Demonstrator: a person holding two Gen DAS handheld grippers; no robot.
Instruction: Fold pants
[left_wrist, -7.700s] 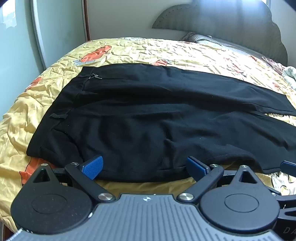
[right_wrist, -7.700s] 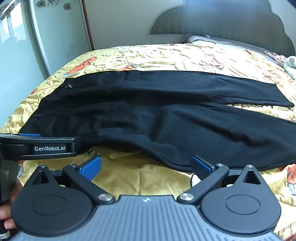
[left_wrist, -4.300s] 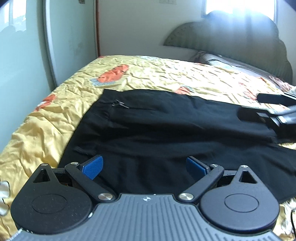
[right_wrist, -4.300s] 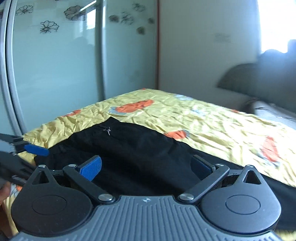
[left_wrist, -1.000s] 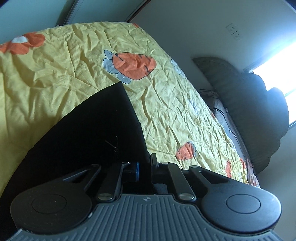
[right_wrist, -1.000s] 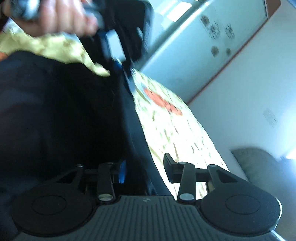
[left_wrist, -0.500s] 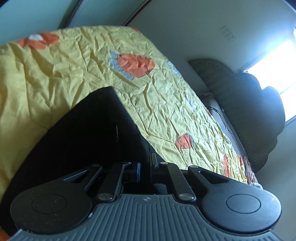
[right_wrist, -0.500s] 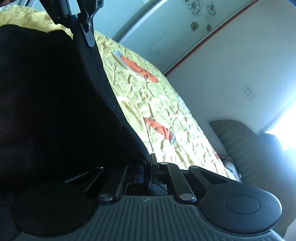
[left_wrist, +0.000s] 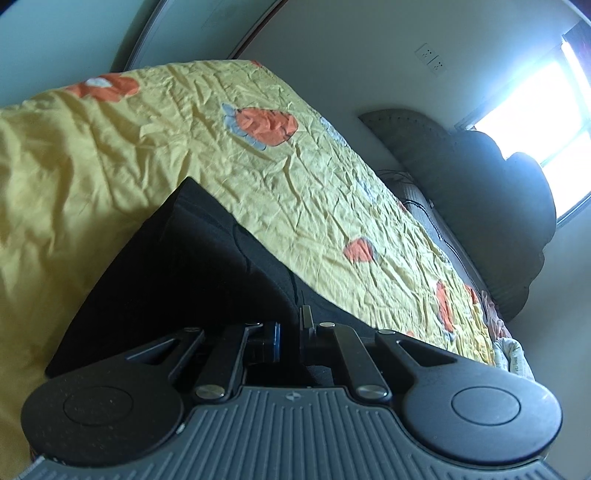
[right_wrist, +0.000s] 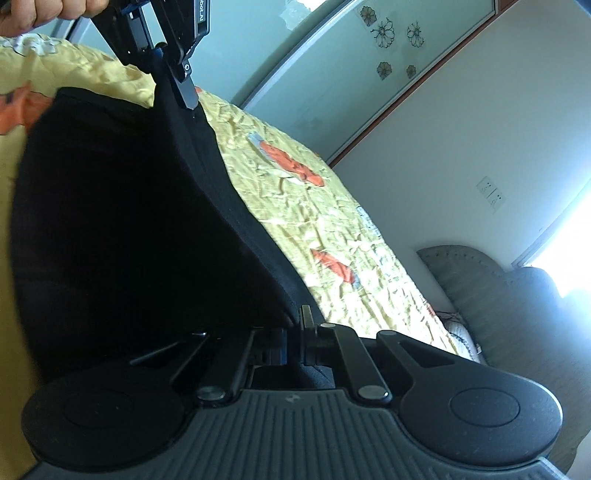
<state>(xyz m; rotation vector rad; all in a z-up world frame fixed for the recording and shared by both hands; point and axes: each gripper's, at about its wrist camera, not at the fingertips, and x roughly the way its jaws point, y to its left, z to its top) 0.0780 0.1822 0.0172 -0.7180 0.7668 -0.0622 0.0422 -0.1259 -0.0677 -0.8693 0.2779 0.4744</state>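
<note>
Currently both tools were clamped on the black pants (left_wrist: 177, 266), each with its jaws drawn together on a fold of the fabric. Left tool (left_wrist: 290, 332): jaws pinched nearly closed, cloth caught between them, the garment rising from the yellow bedspread (left_wrist: 314, 192) toward the tool in a taut ridge. Right tool (right_wrist: 293, 338): jaws had just been closing and now stood pressed together on the dark edge of the pants, fabric between them. In the right wrist view the left tool appeared at upper left, gripped by the person's hand (right_wrist: 48, 13), its tip fastened on the same raised edge of cloth. Pants lay partly lifted off the bed, stretched between the two tools, remainder draped on the bedspread. Grey padded headboard (left_wrist: 480, 192) at far end; bright window (left_wrist: 546, 110) beyond.
</note>
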